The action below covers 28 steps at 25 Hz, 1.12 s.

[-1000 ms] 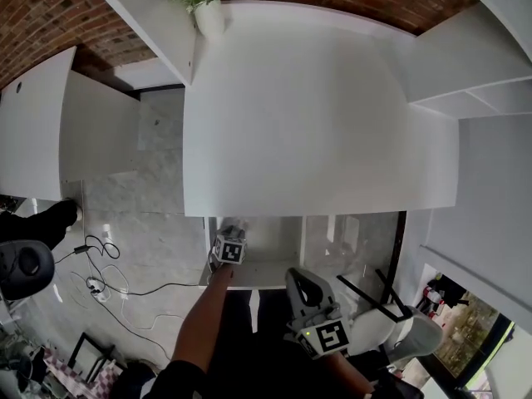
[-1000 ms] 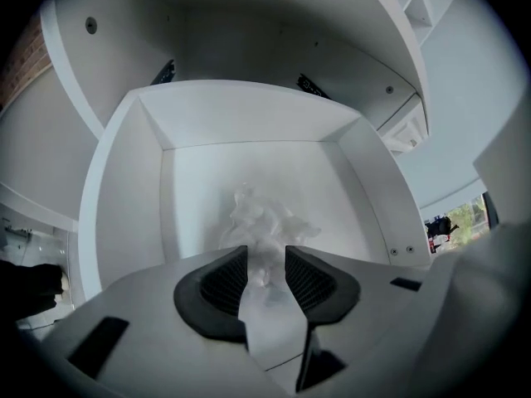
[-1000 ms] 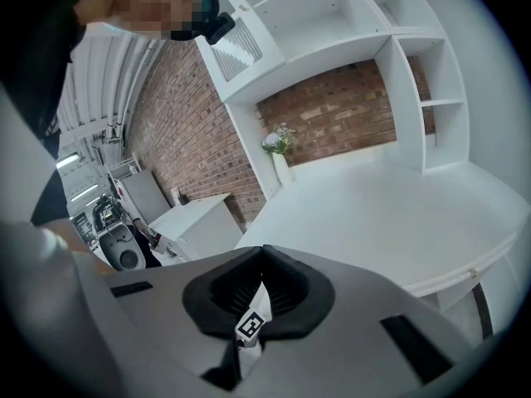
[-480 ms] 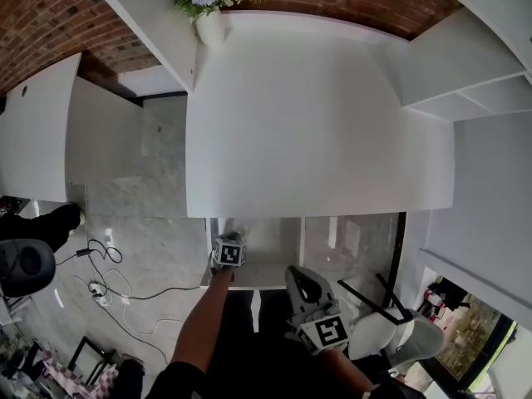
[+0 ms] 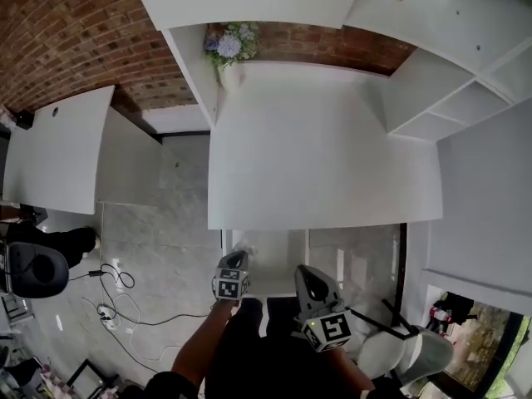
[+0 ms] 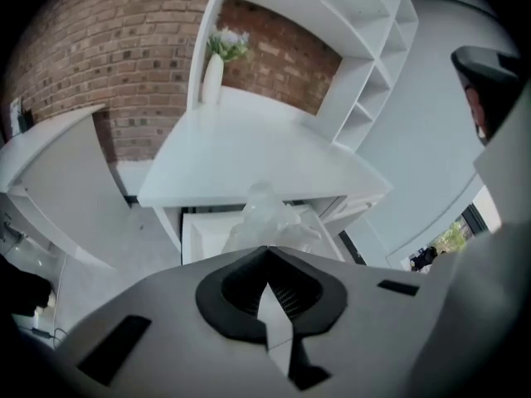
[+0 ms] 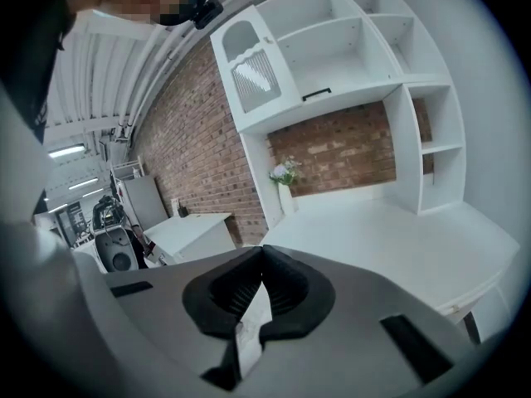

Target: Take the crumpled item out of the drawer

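Observation:
The drawer (image 5: 278,260) stands open under the front edge of the white desk (image 5: 324,165); in the left gripper view its white wall (image 6: 199,235) shows just past the jaws. A crumpled clear plastic item (image 6: 267,219) sticks out beyond the tips of my left gripper (image 6: 265,250), which is shut on it. From the head view, the left gripper (image 5: 238,261) is at the drawer's left front with the crumpled item (image 5: 242,251) at its tip. My right gripper (image 5: 305,271) hangs to the right in front of the drawer. Its jaws (image 7: 260,252) are shut with nothing between them.
A white vase of flowers (image 5: 230,56) stands at the desk's back left against the brick wall. White shelves (image 5: 449,98) rise at the right. A lower white table (image 5: 58,148) is to the left. Cables (image 5: 116,306) lie on the floor beside a black chair (image 5: 33,268).
The head view has tilted up, showing more wall and shelves. The left gripper now sits a little farther back from the desk edge, toward me. The right gripper has hardly moved.

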### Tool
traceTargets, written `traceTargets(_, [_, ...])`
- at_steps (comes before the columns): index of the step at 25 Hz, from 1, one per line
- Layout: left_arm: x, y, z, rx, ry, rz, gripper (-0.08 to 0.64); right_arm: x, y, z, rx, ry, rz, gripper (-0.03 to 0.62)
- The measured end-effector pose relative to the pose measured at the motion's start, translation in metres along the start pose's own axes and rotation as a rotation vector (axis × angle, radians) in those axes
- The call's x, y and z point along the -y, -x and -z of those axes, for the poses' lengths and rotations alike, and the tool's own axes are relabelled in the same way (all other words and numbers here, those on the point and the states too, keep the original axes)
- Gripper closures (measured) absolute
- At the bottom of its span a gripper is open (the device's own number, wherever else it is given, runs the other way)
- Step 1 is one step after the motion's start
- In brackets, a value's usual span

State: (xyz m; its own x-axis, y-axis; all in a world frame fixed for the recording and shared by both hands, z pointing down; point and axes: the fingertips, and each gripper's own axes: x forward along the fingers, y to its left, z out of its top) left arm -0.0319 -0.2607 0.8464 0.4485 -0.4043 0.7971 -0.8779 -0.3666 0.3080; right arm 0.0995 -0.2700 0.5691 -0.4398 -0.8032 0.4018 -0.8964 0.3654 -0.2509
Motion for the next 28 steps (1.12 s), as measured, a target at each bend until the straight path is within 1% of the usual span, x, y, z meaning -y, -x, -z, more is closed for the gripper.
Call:
traceTargets(4, [0.012, 0.067, -0.030, 0.156, -0.023, -0.001, 0.535, -0.019, 0.025, -0.028, 0.067, 0.050, 0.004, 0.580])
traceTargets(8, [0.026, 0.135, -0.084, 0.344, -0.065, -0.030, 0.535, -0.027, 0.038, -0.054, 0.141, 0.085, 0.011, 0.580])
traceTargets(14, [0.059, 0.234, -0.124, 0.555, -0.122, -0.038, 0.535, -0.049, 0.065, -0.070, 0.190, 0.128, 0.025, 0.580])
traceTargets(18, [0.072, 0.274, -0.142, 0.645, -0.139, -0.030, 0.535, -0.054, 0.074, -0.074, 0.207, 0.122, 0.050, 0.580])
traceTargets(22, [0.084, 0.307, -0.149, 0.722, -0.176, -0.040, 0.535, -0.058, 0.077, -0.067, 0.189, 0.107, 0.066, 0.580])
traceTargets(24, [0.090, 0.316, -0.148, 0.737, -0.182, -0.032, 0.535, -0.060, 0.080, -0.064, 0.185, 0.106, 0.068, 0.580])
traceTargets(28, [0.095, 0.318, -0.143, 0.737, -0.189, -0.028, 0.535, -0.060, 0.085, -0.062, 0.186, 0.099, 0.073, 0.580])
